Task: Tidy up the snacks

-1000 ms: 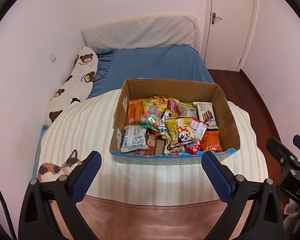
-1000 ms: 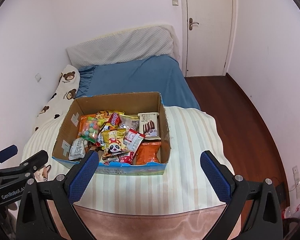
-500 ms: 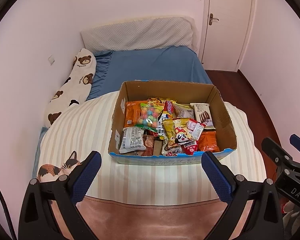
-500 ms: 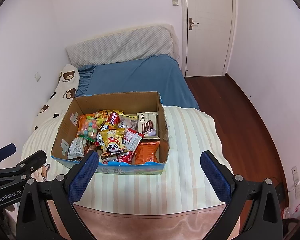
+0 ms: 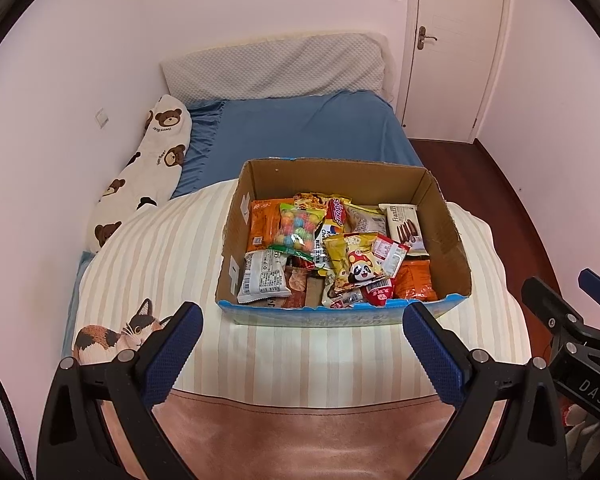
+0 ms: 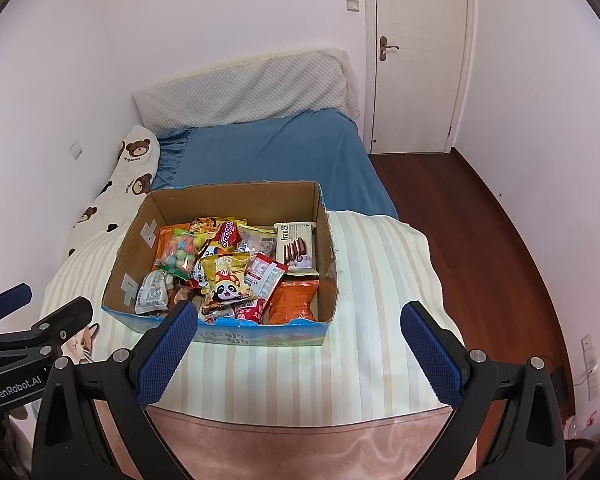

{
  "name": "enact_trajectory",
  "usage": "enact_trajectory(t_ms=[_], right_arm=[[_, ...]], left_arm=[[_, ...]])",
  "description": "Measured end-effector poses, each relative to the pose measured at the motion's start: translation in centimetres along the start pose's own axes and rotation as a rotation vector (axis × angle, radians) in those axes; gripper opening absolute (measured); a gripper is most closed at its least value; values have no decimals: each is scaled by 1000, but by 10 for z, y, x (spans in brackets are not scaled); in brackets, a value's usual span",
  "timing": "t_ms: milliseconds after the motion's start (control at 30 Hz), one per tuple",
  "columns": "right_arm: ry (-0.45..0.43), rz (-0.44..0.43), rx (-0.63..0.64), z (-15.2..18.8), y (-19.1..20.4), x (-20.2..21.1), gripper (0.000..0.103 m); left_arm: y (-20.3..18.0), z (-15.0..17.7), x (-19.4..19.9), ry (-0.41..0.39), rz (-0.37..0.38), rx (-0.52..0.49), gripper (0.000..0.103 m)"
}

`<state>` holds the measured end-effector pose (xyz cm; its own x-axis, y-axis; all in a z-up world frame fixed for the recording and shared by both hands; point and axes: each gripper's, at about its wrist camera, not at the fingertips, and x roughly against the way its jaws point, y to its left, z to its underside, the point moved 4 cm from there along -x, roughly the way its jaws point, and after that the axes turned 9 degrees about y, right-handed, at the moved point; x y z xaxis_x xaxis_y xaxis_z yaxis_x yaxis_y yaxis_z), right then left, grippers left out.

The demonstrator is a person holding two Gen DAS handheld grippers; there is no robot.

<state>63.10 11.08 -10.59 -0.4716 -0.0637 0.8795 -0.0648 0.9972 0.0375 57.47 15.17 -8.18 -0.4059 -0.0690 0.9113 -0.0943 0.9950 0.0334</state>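
Observation:
An open cardboard box sits on a striped blanket on the bed, full of snack packets: a yellow panda bag, a clear bag of coloured candy balls, an orange bag, a white Franzzi wafer pack. My left gripper is open and empty, short of the box's near wall. My right gripper is open and empty, near the box's front right corner.
The striped blanket has a cat print at the left. A bear-print pillow lies along the left wall. Blue sheet and grey headboard cushion behind. Wooden floor and a white door at the right.
Both grippers have drawn back and up slightly, so the box looks a little smaller and farther. Both stay open and empty. The snacks have not moved.

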Motion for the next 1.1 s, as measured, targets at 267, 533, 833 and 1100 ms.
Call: enact_trajectory(t_ms=[267, 533, 833, 1100], right_arm=[[3, 0, 4, 1, 1, 0, 103], [6, 2, 12, 3, 2, 2, 103], [4, 5, 16, 3, 2, 3, 103], [4, 5, 18, 4, 2, 5, 103]], left_arm=[[0, 1, -1, 0, 2, 1, 103], [0, 3, -2, 6, 2, 4, 103], [1, 4, -2, 7, 5, 7, 103], [1, 5, 0, 6, 6, 8, 103]])
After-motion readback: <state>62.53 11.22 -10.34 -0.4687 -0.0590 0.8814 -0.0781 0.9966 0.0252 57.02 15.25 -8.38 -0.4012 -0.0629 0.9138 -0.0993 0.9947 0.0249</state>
